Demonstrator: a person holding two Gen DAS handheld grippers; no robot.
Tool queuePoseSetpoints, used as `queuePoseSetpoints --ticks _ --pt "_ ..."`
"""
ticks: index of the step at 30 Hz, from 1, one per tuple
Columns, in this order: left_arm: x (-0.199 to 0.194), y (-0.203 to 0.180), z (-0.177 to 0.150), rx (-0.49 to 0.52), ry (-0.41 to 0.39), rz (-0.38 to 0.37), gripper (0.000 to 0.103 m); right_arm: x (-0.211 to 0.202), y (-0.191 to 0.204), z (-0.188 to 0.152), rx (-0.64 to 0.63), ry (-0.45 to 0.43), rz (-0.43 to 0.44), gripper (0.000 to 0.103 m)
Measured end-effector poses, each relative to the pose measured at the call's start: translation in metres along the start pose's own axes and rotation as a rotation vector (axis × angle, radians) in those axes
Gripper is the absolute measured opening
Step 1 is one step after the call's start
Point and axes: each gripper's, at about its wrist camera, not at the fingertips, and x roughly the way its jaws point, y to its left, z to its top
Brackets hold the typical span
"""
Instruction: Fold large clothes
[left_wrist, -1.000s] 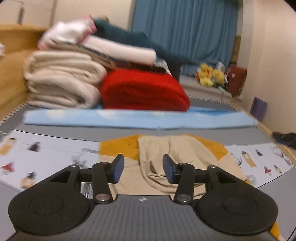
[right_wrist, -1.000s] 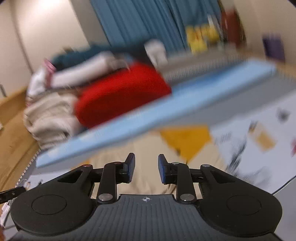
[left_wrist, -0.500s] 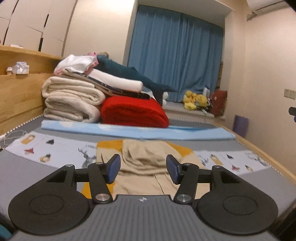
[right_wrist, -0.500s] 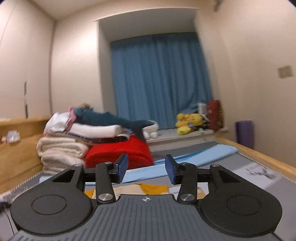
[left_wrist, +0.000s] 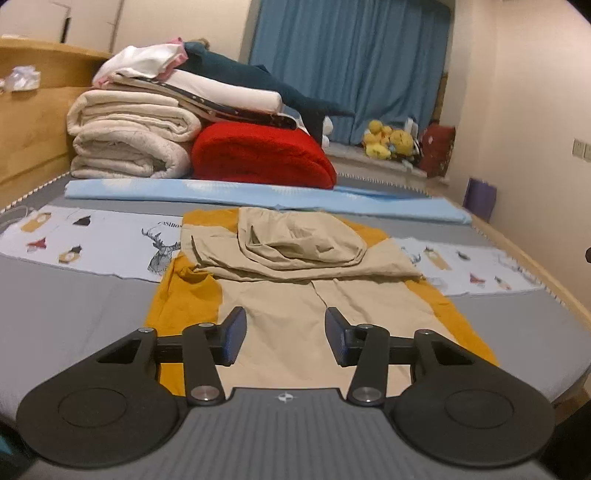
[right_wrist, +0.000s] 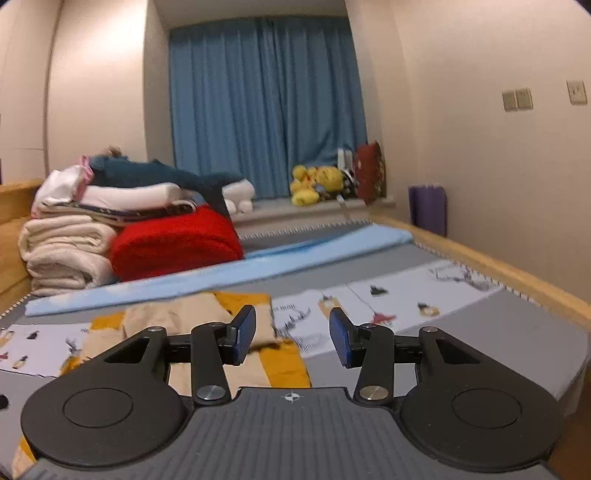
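Two grippers hang over the bed with nothing caught in either. The left gripper (left_wrist: 282, 338) has its blue-padded jaws parted, having just narrowed a little, with only bare cloth showing through the gap; the right gripper (right_wrist: 291, 338) is likewise parted after widening, and empty.

Just ahead of and beneath the left gripper lies the beige-and-mustard cotton garment (left_wrist: 295, 280), spread lengthwise away from the fingers. Its far part is already turned back on itself, forming a rumpled beige mound ahead of the jaws, while the near part lies flat with mustard side panels to either side of the gripper. From the right gripper the same garment (right_wrist: 177, 325) sits ahead and to the left, its edge passing behind the left fingertip. I judge the fold as partly done: one layer brought over, with the near half yet to be gathered and the whole squared off. Whether the mound is a hood or a folded sleeve is hard to tell from this low angle.

The cloth looks thin, matte and soft, creasing easily. It rests on a smooth grey bed sheet (left_wrist: 74, 295), crossed ahead by a white printed strip (left_wrist: 92, 243). Farther on sits a plush red folded blanket (left_wrist: 258, 155) beside thick cream rolled bedding (left_wrist: 129, 136).
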Motion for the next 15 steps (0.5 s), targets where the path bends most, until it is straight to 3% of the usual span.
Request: queuePoseSetpoints --ticks 5,7,9,10,11,13,15 --pt "0.016 0.021 0.026 0.038 0.031 -0.071 0.044 0.031 -0.010 -0.009 0.018 0.023 -0.025 0.046" --pt "0.026 0.038 0.023 0.045 0.058 -0.054 0.042 0.048 -0.016 -0.013 0.027 0.059 -0.020 0.046" --pt "0.038 0.057 0.007 0.019 0.092 0.009 0.038 0.064 -0.022 -0.021 0.033 0.105 -0.011 0.046" --pt "0.046 0.067 -0.004 -0.013 0.134 0.044 0.037 0.072 -0.025 -0.027 0.036 0.136 0.001 0.046" --pt "0.056 0.078 -0.015 -0.056 0.205 0.086 0.030 0.077 -0.028 -0.034 0.038 0.157 0.005 0.046" --pt "0.074 0.099 -0.032 -0.153 0.360 0.165 0.027 0.085 -0.035 -0.053 0.046 0.197 0.000 0.046" --pt "0.082 0.118 -0.041 -0.225 0.419 0.192 0.027 0.101 -0.041 -0.071 0.067 0.300 -0.037 0.046"
